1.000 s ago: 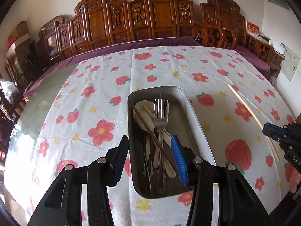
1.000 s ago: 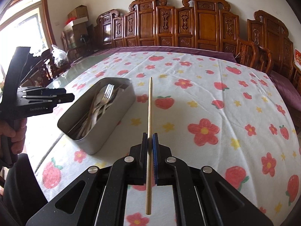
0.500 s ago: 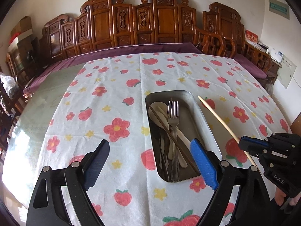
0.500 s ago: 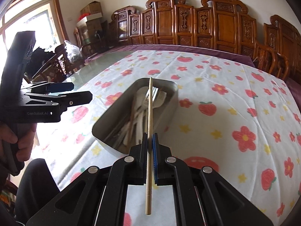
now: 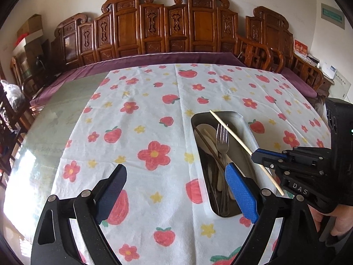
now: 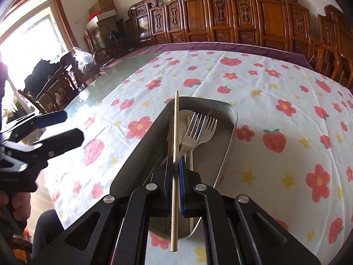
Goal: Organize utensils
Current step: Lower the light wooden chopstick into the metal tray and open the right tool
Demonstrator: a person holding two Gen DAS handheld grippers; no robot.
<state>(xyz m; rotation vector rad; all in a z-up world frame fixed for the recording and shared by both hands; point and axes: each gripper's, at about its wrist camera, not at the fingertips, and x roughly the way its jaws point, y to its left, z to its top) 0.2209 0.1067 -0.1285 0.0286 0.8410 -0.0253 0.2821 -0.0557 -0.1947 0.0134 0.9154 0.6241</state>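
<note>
A metal tray [image 5: 248, 130] [image 6: 227, 141] sits on the strawberry tablecloth and holds forks [image 6: 196, 125], a pale spoon [image 5: 204, 130] and chopsticks. My right gripper [image 6: 175, 162] is shut on a light wooden chopstick [image 6: 175, 132] and holds it above the tray, along its length; the chopstick also shows in the left wrist view [image 5: 233, 135]. My left gripper [image 5: 174, 190] is open and empty, above the cloth just left of the tray, its blue pad [image 5: 240, 195] over the tray's near end.
The tablecloth [image 5: 154, 114] covers part of a glass table [image 5: 61, 114]. Carved wooden chairs [image 5: 167, 28] line the far side. More chairs and boxes stand at the left by a window [image 6: 26, 44].
My right gripper has carried the chopstick leftward to over the tray. My left gripper has opened wider and drawn away to the tray's left.
</note>
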